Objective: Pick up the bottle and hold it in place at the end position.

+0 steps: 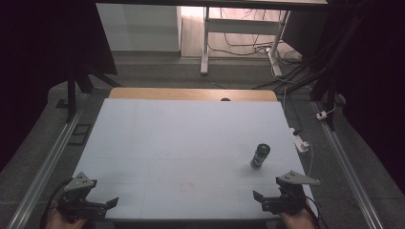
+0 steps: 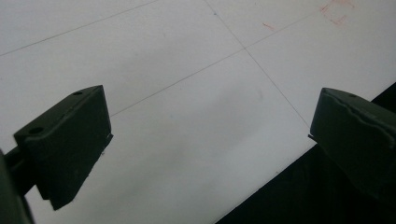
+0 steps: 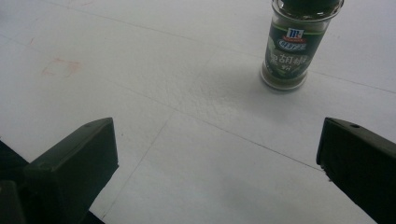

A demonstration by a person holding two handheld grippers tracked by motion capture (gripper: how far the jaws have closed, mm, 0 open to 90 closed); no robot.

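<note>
Right up front, your right gripper [image 1: 267, 200] is parked at the near edge of the white surface [image 1: 181, 143] with its fingers [image 3: 74, 163] spread as wide as they go and nothing between them. What matters is the little spice jar [image 1: 260, 156]: it's standing upright on the right half of the surface, just ahead of that gripper and a touch toward the middle, well clear of everything else. In the right gripper view the spice jar [image 3: 299, 44] sits up and right of centre, green label facing you, dark cap on, not lined up between the fingers yet. Your left gripper [image 1: 102, 206] is way over at the near left corner, fingers [image 2: 70, 144] equally wide open and holding nothing, hovering over bare surface right at the edge. So I'd say you're at the very start, still in the approach step, nothing grabbed. Next move looks like bringing the right gripper forward and swinging it slightly so the jar lands between the fingers, then closing around its body below the cap. It's a tall, narrow jar, so go in level or you'll probably tip it.
</note>
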